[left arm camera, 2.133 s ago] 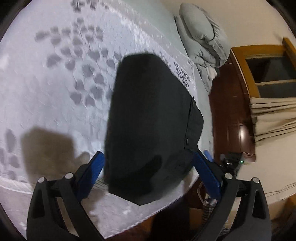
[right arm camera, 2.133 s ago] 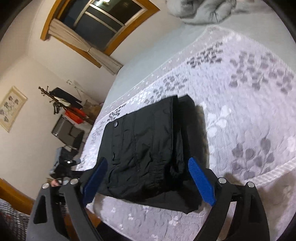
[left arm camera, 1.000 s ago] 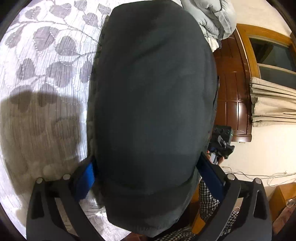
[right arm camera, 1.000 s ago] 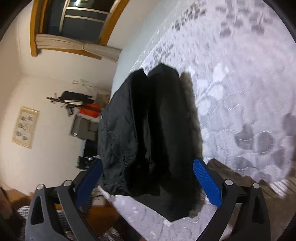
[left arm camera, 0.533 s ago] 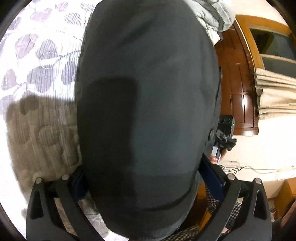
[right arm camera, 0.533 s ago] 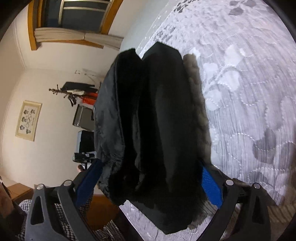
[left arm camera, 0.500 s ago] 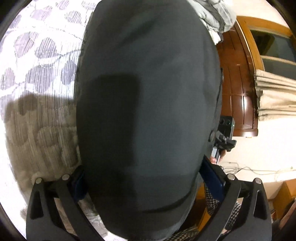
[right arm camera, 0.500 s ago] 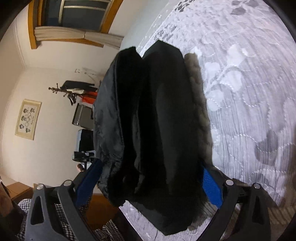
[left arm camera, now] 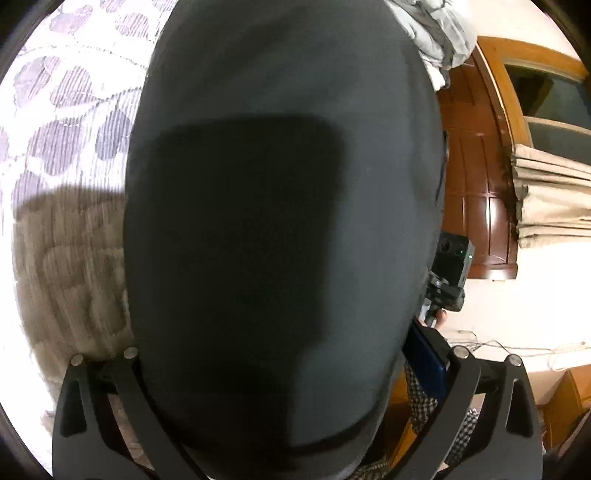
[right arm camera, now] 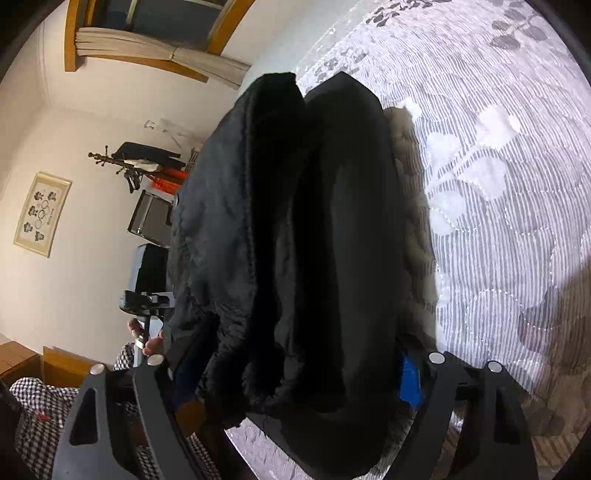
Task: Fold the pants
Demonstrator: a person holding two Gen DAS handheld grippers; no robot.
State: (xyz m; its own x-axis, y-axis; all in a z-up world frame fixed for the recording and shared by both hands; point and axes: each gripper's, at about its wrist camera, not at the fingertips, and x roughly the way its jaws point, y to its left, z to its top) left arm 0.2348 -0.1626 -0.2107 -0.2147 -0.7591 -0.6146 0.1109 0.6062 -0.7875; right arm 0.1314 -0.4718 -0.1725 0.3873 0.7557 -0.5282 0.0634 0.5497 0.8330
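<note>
The folded black pants [left arm camera: 280,206] lie near the bed's edge and fill most of the left wrist view. My left gripper [left arm camera: 284,369] is open, its jaws straddling the pants' near end, with one blue pad [left arm camera: 428,350] showing at the right. In the right wrist view the pants [right arm camera: 303,236] show as stacked dark layers. My right gripper [right arm camera: 295,373] is open and straddles the bundle's near end, with a blue pad [right arm camera: 410,376] at the right. The other gripper's camera block [left arm camera: 448,269] shows past the pants.
The pants rest on a white bedspread with grey leaves [right arm camera: 498,184]. A grey duvet [left arm camera: 436,33] is piled at the bed's head. A wooden window frame with curtains [left arm camera: 546,192] and a coat rack [right arm camera: 136,162] stand beyond the bed's edge.
Both grippers have moved in from above the bed until the pants sit between their open jaws. The pants now fill both views.
</note>
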